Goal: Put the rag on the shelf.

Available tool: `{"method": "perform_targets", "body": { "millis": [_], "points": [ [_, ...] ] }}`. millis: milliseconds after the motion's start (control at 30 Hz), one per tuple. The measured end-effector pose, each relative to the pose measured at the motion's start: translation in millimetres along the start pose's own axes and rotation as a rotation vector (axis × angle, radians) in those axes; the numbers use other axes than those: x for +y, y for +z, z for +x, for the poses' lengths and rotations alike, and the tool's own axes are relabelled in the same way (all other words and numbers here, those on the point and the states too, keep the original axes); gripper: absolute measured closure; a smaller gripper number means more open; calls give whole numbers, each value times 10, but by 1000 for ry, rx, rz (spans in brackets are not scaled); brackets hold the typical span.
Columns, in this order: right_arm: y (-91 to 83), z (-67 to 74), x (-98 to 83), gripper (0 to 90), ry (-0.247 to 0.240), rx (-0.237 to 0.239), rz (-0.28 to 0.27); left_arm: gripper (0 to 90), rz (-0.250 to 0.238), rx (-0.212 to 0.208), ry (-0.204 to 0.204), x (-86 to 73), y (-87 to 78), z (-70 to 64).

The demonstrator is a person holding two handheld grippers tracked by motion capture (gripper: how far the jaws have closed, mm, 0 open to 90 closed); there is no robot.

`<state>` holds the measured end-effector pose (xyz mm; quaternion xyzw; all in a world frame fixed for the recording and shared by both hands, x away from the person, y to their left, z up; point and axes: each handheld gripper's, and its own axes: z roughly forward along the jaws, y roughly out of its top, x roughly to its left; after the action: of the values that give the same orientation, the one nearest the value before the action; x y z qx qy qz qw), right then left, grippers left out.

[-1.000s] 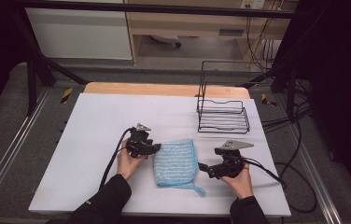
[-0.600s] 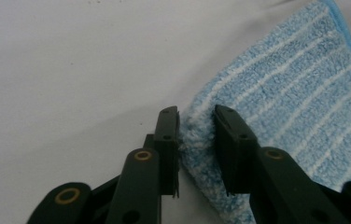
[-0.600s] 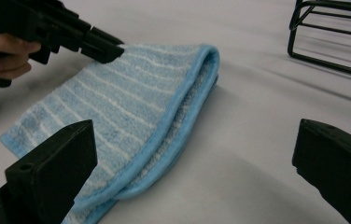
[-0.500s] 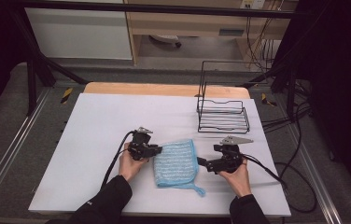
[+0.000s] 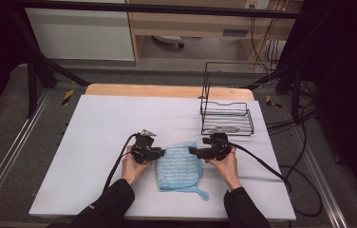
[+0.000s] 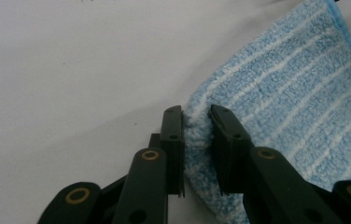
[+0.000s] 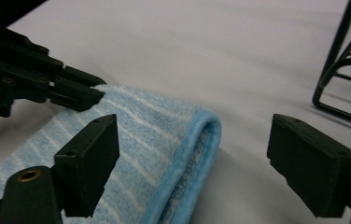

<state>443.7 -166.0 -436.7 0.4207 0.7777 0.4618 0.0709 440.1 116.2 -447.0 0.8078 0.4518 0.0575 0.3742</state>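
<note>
1. A folded towel (image 5: 179, 164) is laid on the table (image 5: 96, 128), near its front edge.
2. The left gripper (image 5: 160, 152) is set at the towel's far left corner, the right gripper (image 5: 192, 150) at its far right corner.
3. A wire rack (image 5: 227, 116) is placed behind the right gripper, towards the table's right side.

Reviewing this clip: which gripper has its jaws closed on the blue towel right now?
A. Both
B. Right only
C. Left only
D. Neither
C. The left gripper pinches a corner of the blue towel between its jaws, while the right gripper stands wide open astride the towel's folded edge.
</note>
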Motion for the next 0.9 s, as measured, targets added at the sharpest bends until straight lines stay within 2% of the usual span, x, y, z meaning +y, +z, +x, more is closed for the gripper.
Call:
{"method": "perform_targets", "body": {
  "millis": [33, 67, 133, 200, 433, 900],
  "points": [
    [46, -9, 1, 203, -2, 0, 12, 749, 1, -1, 3, -1, -1, 0],
    [109, -38, -12, 286, 9, 2, 30, 750, -1, 1, 5, -2, 0, -3],
    [132, -50, -18, 307, 7, -5, 43, 750, -2, 4, 10, -4, 2, -6],
    [164, -72, -26, 378, 7, -15, 61, 751, -2, 3, 11, -3, 1, -5],
    [214, -67, -62, 560, 4, 13, 85, 750, -5, -2, 15, -4, 2, 1],
    [214, -31, -85, 748, 91, 63, 136, 748, -4, -29, -1, -1, -2, 41]
  ]
}}
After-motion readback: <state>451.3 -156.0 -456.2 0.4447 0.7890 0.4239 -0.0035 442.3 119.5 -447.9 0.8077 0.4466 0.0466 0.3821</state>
